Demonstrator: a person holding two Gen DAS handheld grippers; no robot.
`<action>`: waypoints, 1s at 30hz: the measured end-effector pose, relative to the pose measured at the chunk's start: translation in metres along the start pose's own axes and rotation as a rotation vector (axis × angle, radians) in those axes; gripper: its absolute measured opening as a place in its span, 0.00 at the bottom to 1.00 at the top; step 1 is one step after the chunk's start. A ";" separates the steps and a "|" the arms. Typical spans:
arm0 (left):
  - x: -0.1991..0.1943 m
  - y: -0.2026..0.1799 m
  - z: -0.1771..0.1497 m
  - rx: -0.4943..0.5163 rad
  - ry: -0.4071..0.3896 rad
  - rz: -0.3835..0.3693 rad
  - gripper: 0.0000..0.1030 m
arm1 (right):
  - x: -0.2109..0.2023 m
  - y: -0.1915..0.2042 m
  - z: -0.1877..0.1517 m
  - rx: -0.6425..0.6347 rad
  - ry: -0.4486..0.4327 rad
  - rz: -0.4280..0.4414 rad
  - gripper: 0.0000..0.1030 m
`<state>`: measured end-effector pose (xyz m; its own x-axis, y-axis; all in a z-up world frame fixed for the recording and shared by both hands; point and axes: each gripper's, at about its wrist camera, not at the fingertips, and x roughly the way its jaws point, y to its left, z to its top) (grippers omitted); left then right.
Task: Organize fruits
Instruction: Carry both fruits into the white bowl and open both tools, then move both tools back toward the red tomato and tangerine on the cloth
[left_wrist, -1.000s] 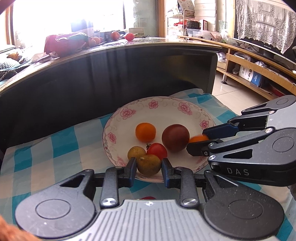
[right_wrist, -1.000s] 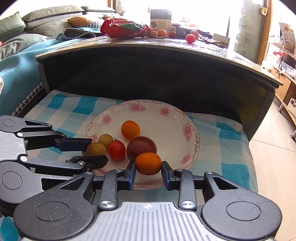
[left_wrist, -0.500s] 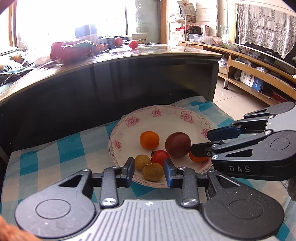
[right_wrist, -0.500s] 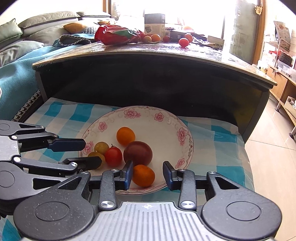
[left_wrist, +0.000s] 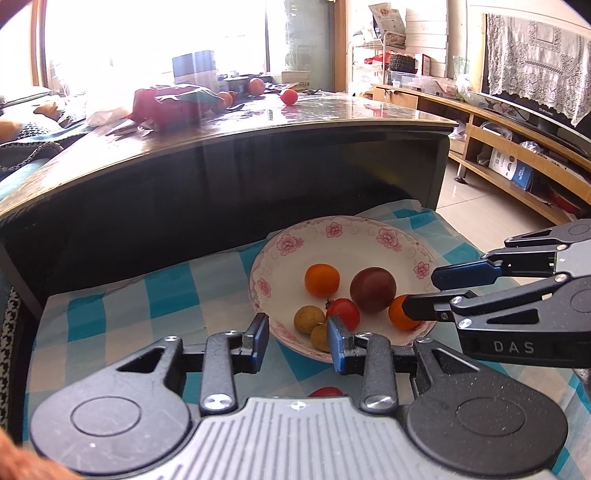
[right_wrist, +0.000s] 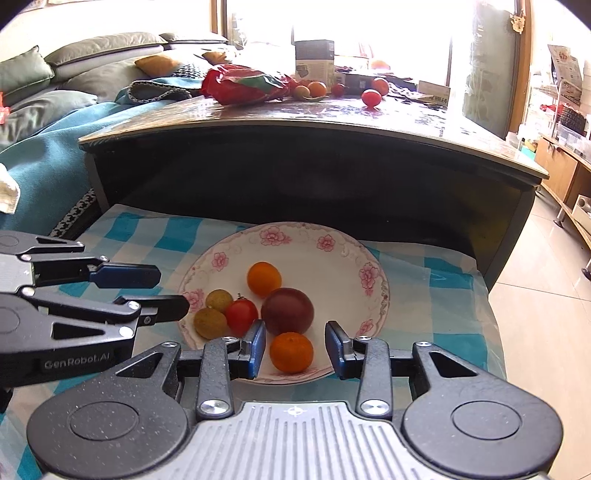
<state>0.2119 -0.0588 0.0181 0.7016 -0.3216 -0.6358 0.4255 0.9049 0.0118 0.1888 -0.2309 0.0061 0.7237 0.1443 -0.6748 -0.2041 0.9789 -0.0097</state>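
Both hand-held grippers stand released, jaws spread with nothing clamped. Seen from the left wrist view, the left hand-held gripper (left_wrist: 297, 343) fills the bottom of the frame, its blue-padded fingers apart at the near left rim of the floral plate (left_wrist: 280, 243), while the right hand-held gripper (left_wrist: 424, 295) reaches in from the right edge, its lower finger crossing in front of one orange fruit. From the right wrist view, the right hand-held gripper (right_wrist: 295, 347) sits at the lower centre with a small mandarin (right_wrist: 291, 352) lying on the plate between its parted fingers, touching neither pad as far as can be seen; the left hand-held gripper (right_wrist: 170, 291) enters from the left edge, its tips just beside the plate's left rim. On the plate, a dark purple fruit (right_wrist: 287, 311) rests at the middle, a second mandarin (right_wrist: 264, 278) behind it, a red cherry tomato (right_wrist: 241, 316) to its left, and two brownish longans (right_wrist: 214, 314) close together at the left side. The plate lies on a blue-and-white checked cloth (right_wrist: 147, 236) in the centre of both views. Behind it, across the upper half, runs a dark counter (right_wrist: 332, 122) carrying a red bag (right_wrist: 243, 86) and several more small fruits (right_wrist: 371, 98). A red fruit (left_wrist: 327, 391) peeks out on the cloth just above the left gripper's body.
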 end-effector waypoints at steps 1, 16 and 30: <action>-0.002 0.002 -0.001 -0.002 0.004 0.003 0.42 | -0.001 0.002 0.000 -0.004 0.001 0.010 0.30; -0.039 0.021 -0.018 -0.073 0.073 0.019 0.42 | -0.014 0.030 -0.012 -0.048 0.038 0.124 0.30; -0.039 0.032 -0.018 -0.086 0.073 0.006 0.42 | 0.015 0.077 -0.027 -0.122 0.156 0.245 0.35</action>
<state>0.1881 -0.0122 0.0296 0.6591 -0.2973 -0.6908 0.3683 0.9285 -0.0482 0.1660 -0.1570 -0.0251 0.5354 0.3409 -0.7727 -0.4449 0.8915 0.0850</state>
